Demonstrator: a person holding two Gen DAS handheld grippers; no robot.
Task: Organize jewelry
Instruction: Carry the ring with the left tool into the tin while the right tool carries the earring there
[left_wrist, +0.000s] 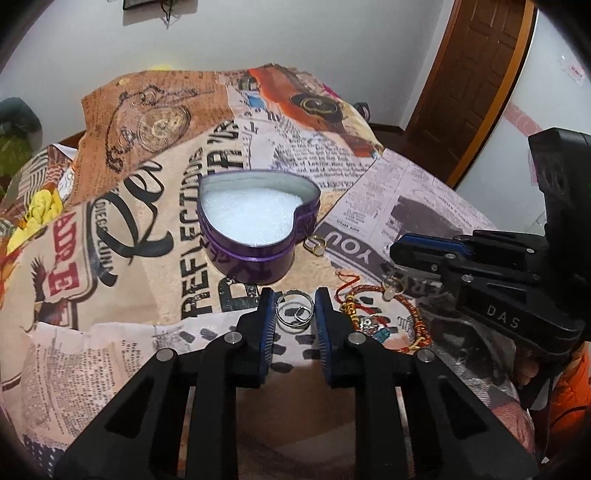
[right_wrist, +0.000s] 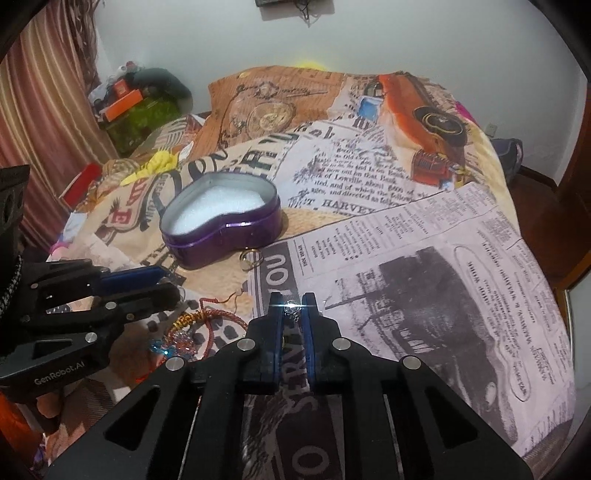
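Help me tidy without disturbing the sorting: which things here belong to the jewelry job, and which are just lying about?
Job:
purple heart tin
silver ring
gold ring
red cord bracelet
small sparkling piece

Lying about:
orange box
yellow cloth

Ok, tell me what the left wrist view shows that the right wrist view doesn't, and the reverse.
Only the left wrist view shows the silver ring held between the left gripper's fingers, and the wooden door. Only the right wrist view shows the small sparkling piece pinched in the right gripper, and the striped curtain. Both show the purple heart-shaped tin with its white lining, the gold ring beside it, the red braided bracelet and the newspaper-print cloth.
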